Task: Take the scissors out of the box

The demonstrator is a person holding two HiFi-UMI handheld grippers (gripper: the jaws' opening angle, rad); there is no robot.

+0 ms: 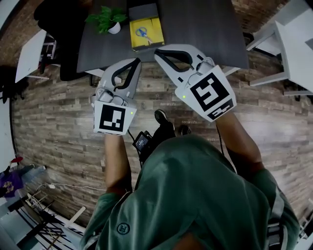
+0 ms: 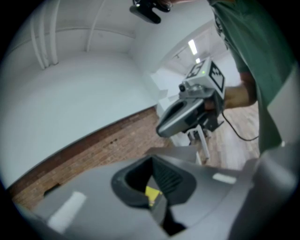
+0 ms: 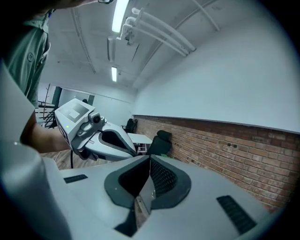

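Note:
A yellow box (image 1: pixel 145 32) lies open on the dark table (image 1: pixel 205 29) at the top of the head view, with blue-handled scissors (image 1: pixel 142 33) inside it. My left gripper (image 1: pixel 136 61) is held above the wooden floor, short of the table's front edge, jaws shut and empty. My right gripper (image 1: pixel 158 52) is beside it, tip just below the box, also shut and empty. In the left gripper view the jaws (image 2: pixel 152 159) meet, and a sliver of the yellow box (image 2: pixel 152 193) shows between them. In the right gripper view the closed jaws (image 3: pixel 150 160) point at a brick wall.
A potted plant (image 1: pixel 108 19) stands on the table left of the box, and a dark flat item (image 1: pixel 143 10) lies behind it. White tables (image 1: pixel 293 44) stand at the right, a white desk (image 1: pixel 29 53) and black chair (image 1: pixel 58 29) at the left. Cables and clutter (image 1: pixel 29 200) lie lower left.

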